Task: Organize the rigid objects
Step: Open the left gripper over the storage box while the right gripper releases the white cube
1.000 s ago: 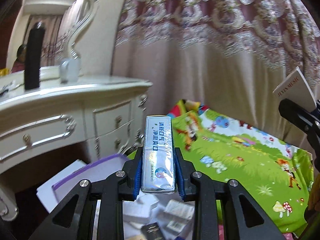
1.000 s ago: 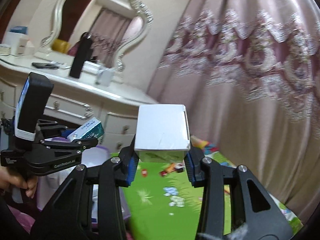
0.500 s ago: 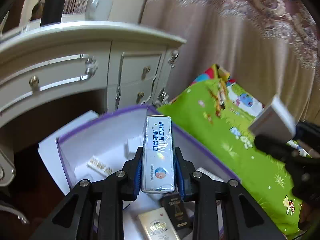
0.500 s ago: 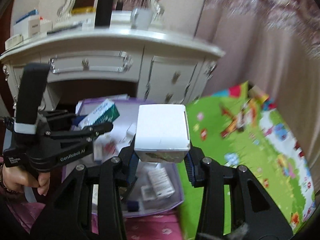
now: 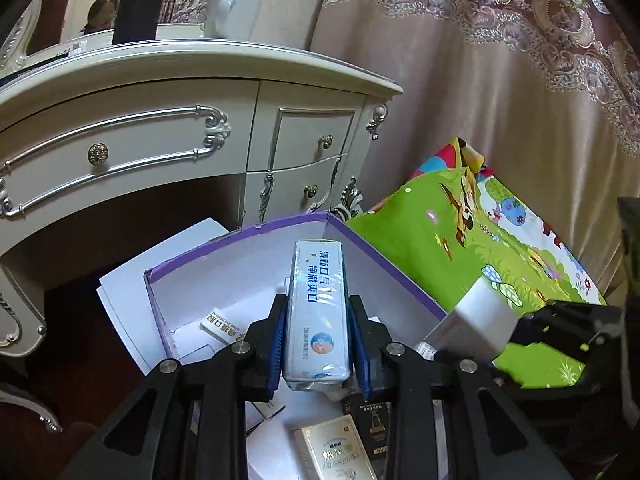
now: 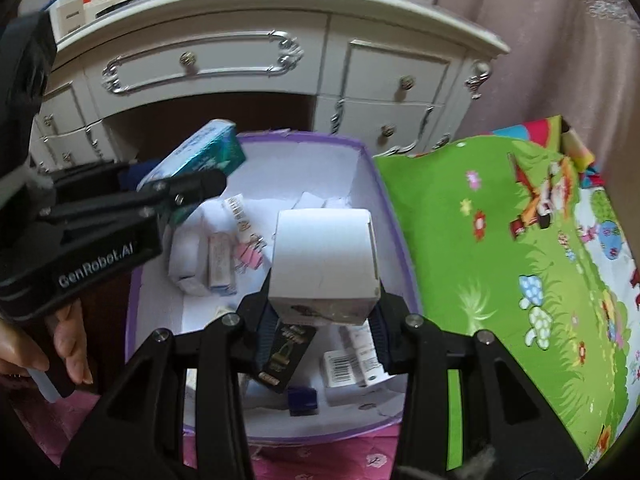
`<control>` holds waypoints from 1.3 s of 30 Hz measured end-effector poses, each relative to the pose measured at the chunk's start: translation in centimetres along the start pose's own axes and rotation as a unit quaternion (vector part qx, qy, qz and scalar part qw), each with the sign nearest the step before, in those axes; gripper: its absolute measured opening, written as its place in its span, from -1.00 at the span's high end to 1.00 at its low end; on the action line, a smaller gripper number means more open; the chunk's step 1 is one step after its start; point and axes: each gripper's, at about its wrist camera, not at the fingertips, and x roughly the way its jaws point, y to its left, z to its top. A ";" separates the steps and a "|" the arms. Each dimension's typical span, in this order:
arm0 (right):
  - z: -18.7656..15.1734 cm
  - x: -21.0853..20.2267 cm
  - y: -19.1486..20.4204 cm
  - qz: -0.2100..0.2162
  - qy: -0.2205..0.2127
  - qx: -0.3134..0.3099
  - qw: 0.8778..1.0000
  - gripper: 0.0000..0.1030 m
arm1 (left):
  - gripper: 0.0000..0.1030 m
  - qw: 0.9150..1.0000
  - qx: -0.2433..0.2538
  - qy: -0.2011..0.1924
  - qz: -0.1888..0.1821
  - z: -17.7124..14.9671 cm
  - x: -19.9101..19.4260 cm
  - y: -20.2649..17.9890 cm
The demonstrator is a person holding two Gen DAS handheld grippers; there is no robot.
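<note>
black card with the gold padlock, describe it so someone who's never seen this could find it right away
Start at the white dresser; on the floor in front of it sits an open purple-edged box lined in white. The black card lies near the box's front, just below the white carton held in the right gripper. It is the only black pack there, with a gold padlock printed on it.

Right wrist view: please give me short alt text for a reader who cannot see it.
The right gripper clamps a plain white carton above an open purple-rimmed box that holds small packages. At left, the left gripper grips a teal and white carton over the same box; a green cartoon mat lies to the right.
</note>
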 end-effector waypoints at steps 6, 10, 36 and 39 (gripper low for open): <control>-0.1 -1.1 0.0 0.000 -0.017 -0.003 1.000 -0.71 | -1.00 0.995 0.064 -0.034 0.065 1.7 -2.8 -1.5; -0.1 -2.4 -1.3 -0.010 -0.028 0.019 0.999 -0.82 | -1.00 0.980 0.112 -0.065 0.154 2.9 -4.4 -2.9; -2.6 -0.7 0.6 -0.004 0.092 0.025 0.995 -0.83 | -0.99 0.976 0.025 0.208 0.060 -1.1 4.4 0.6; -2.6 -0.7 0.7 -0.004 0.092 0.027 0.995 -0.83 | -0.99 0.976 0.025 0.206 0.058 -1.0 4.4 0.8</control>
